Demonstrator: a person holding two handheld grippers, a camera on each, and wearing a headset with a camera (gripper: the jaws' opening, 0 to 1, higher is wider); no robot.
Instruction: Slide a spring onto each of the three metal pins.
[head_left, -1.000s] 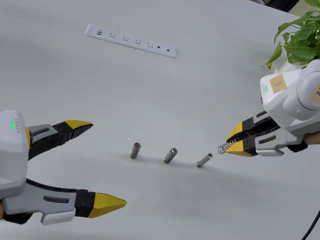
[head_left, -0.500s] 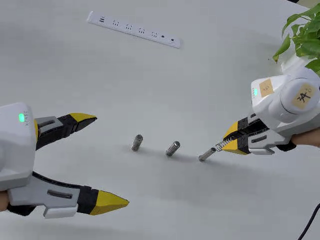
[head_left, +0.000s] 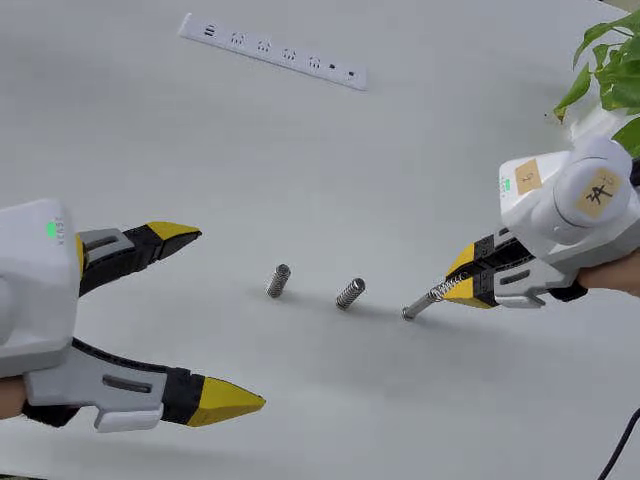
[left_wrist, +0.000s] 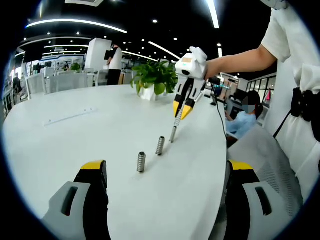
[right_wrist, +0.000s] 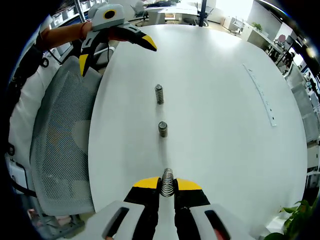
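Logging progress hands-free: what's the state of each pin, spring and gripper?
left gripper: open, holding nothing.
right gripper: shut on loose spring.
left pin: spring on it.
middle pin: spring on it.
right pin: mostly bare, loose spring at its tip.

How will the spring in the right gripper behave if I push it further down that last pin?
The spring looks thin-coiled, so it will likely flex or bow rather than stay stiff. Only its end seems to sit over the pin, and the right gripper pinches its other end, so it may pop sideways if released early.
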